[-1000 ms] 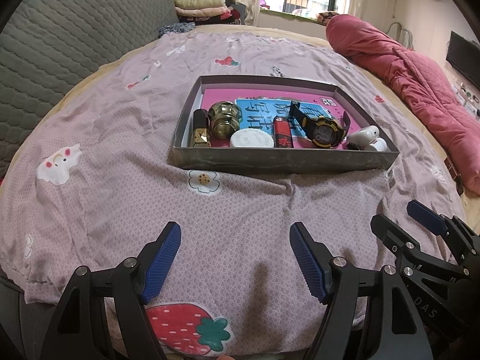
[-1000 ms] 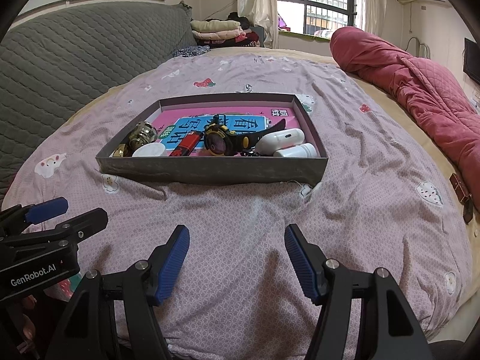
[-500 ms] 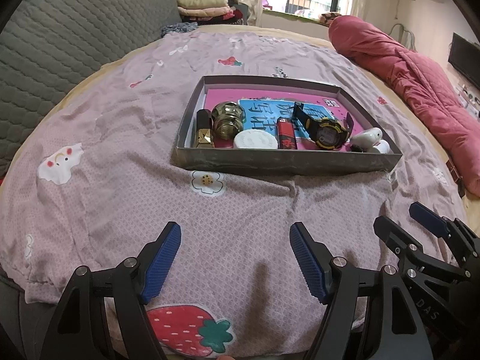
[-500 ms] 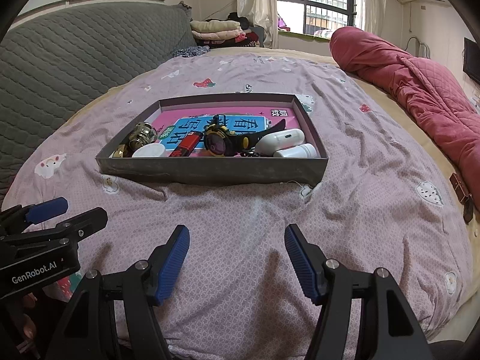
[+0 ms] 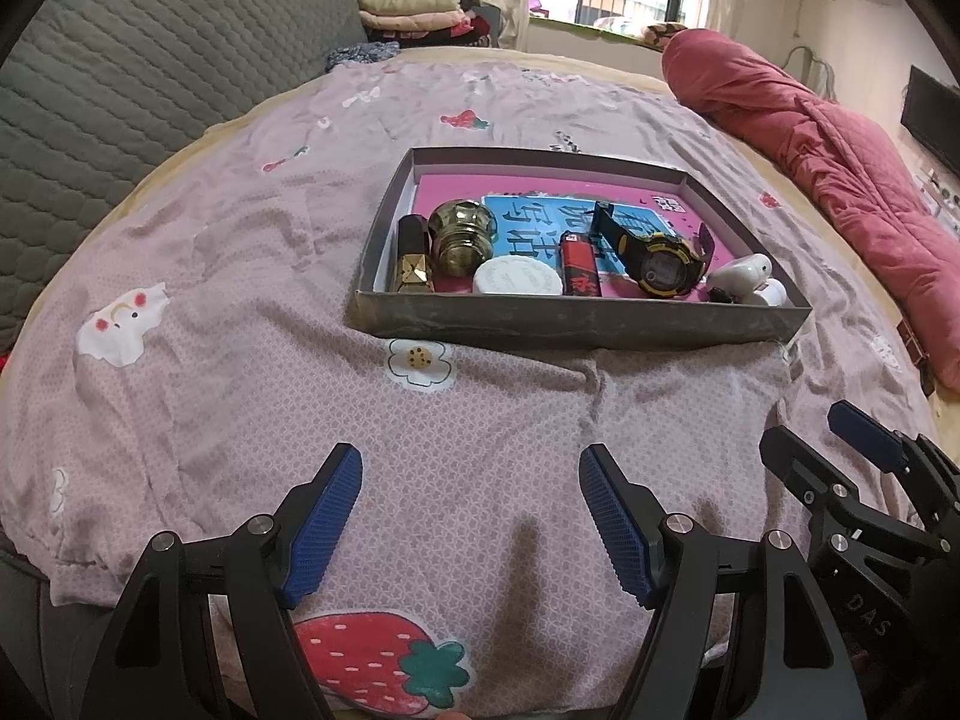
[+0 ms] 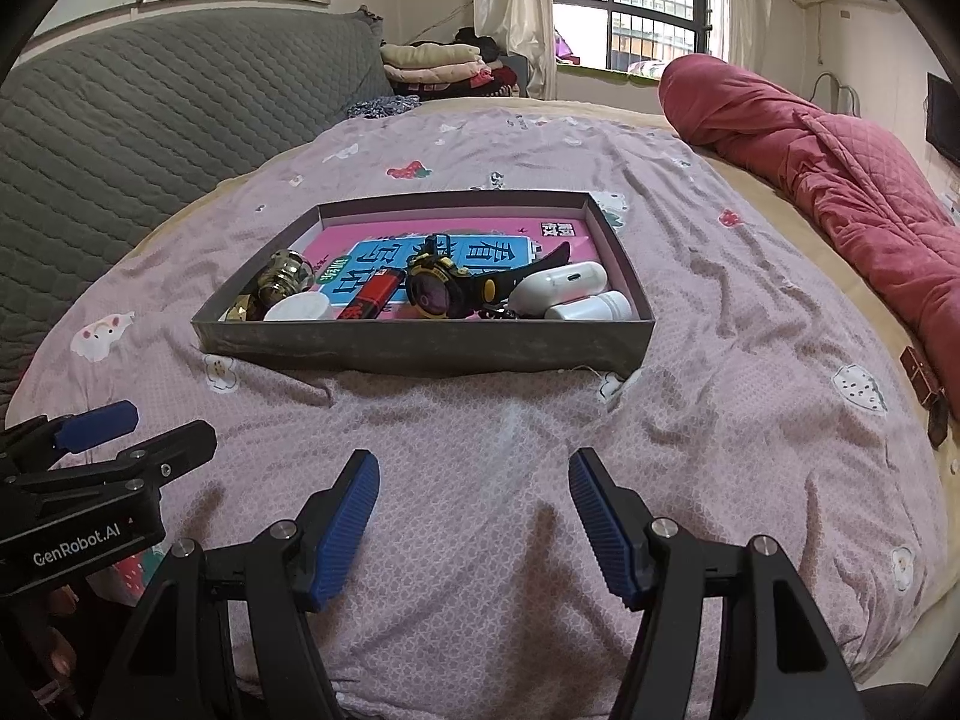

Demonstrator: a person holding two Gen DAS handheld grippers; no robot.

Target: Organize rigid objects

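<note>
A shallow grey box [image 5: 576, 318] [image 6: 420, 348] lies on the bed and holds a pink book, a black-and-gold lipstick [image 5: 411, 261], a brass knob [image 5: 462, 234], a white round lid [image 5: 517, 278], a red lighter [image 5: 579, 264] [image 6: 369, 297], a black-and-yellow watch [image 5: 660, 258] [image 6: 444, 288], a white earbud case [image 6: 561, 285] and a small white bottle [image 6: 591, 307]. My left gripper [image 5: 471, 498] hangs open over the sheet, well short of the box. Beside it my right gripper [image 6: 474, 501] is also open with nothing between its fingers.
The bed wears a mauve patterned sheet [image 5: 240, 312]. A rolled red quilt [image 6: 840, 180] lies along the right side, a grey padded headboard [image 5: 120, 72] on the left. Folded clothes [image 6: 438, 63] are stacked under the window at the far end.
The left wrist view has shifted slightly, so the box sits a little lower and closer. The right gripper has not moved. Both grippers stay open.
</note>
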